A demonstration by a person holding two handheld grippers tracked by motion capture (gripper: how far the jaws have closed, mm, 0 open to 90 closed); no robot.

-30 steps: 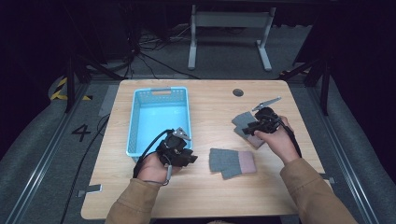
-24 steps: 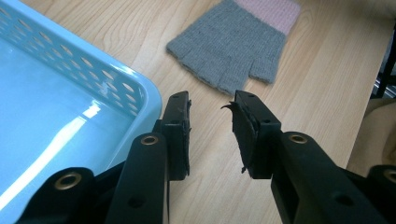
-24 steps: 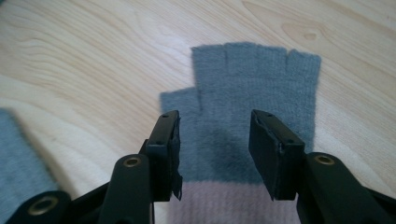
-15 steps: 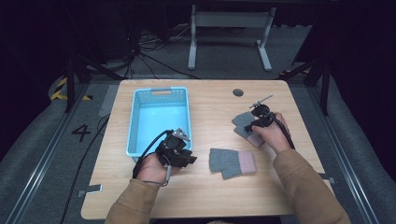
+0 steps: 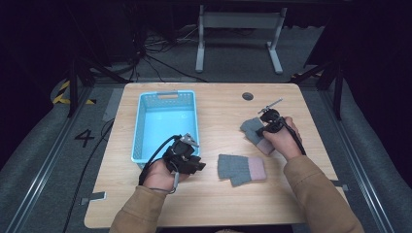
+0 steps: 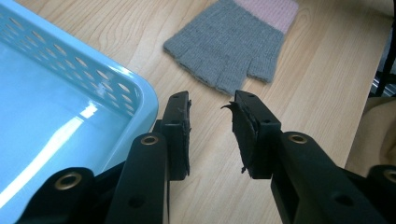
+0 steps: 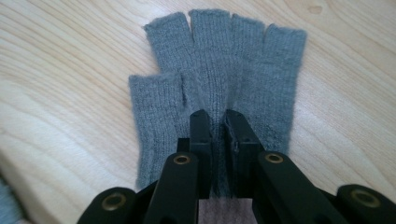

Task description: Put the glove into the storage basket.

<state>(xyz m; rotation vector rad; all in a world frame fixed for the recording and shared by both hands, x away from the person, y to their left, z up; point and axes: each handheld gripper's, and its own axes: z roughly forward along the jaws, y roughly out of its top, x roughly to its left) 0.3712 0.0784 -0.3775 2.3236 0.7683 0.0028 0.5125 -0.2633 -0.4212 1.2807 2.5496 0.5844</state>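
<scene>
Since the earlier frames, the right gripper (image 5: 263,127) has come down onto the far glove (image 5: 253,132), and its jaws have just been closing, now standing narrow with a fold of grey knit pinched between the pads at mid-palm. Table (image 5: 218,204), basket (image 5: 141,131), gloves and grippers follow in descending size. The basket sits at the left half of the table, empty. The far glove (image 7: 224,74) lies flat at the right side, its long axis running away from the right gripper (image 7: 218,119), finger stubs pointing ahead and pink cuff under the jaws' base. The near glove (image 5: 241,168) lies between the two hands, just beside the left gripper (image 5: 192,162), which is the nearer to it. In the left gripper view, that glove (image 6: 229,44) lies straight ahead of the left gripper (image 6: 211,112), finger stubs toward the half-open, empty jaws; the basket (image 6: 135,88) corner is at their left.
</scene>
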